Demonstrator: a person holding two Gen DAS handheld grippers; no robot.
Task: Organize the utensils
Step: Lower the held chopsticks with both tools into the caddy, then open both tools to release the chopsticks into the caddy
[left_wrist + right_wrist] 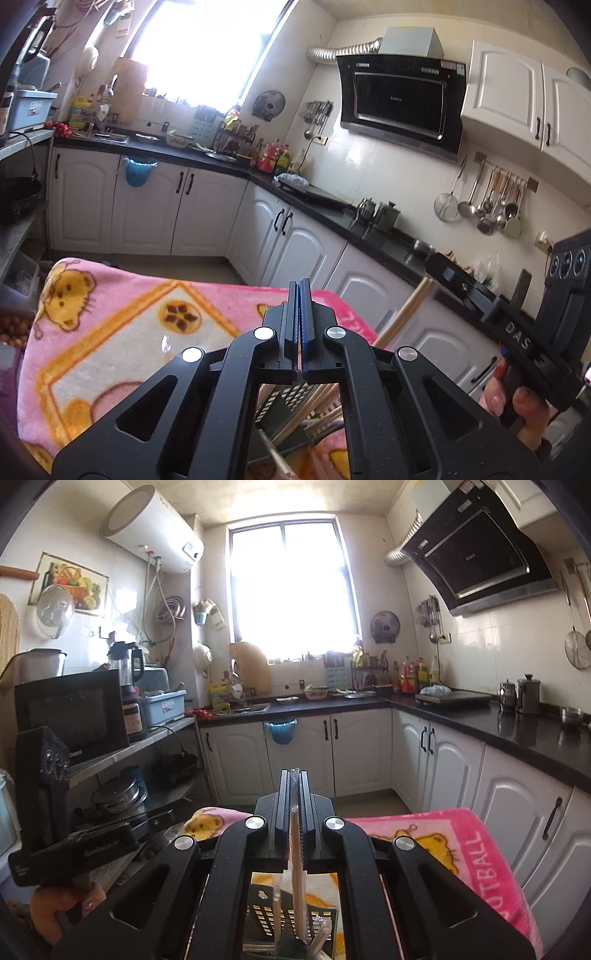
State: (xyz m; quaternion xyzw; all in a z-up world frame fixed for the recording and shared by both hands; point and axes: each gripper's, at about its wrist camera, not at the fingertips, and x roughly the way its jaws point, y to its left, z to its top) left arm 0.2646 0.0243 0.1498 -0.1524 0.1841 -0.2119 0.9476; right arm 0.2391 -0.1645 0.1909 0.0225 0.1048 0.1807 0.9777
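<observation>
Right tool [294, 775] clamps wrapped chopsticks [296, 849], left tool [300, 291] pressed together, above pink blanket [110, 314] beside kitchen cabinets [369, 753].

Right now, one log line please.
left gripper: shut, empty | right gripper: shut on wrapped chopsticks | above black utensil holder

Pink cartoon blanket [110, 332] over table, black slotted utensil holder [291, 915] on it

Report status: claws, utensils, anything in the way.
Left claw shut, empty. Right claw shut on wrapped chopsticks, held over the black utensil holder on the pink blanket. Nothing blocking the holder.
</observation>
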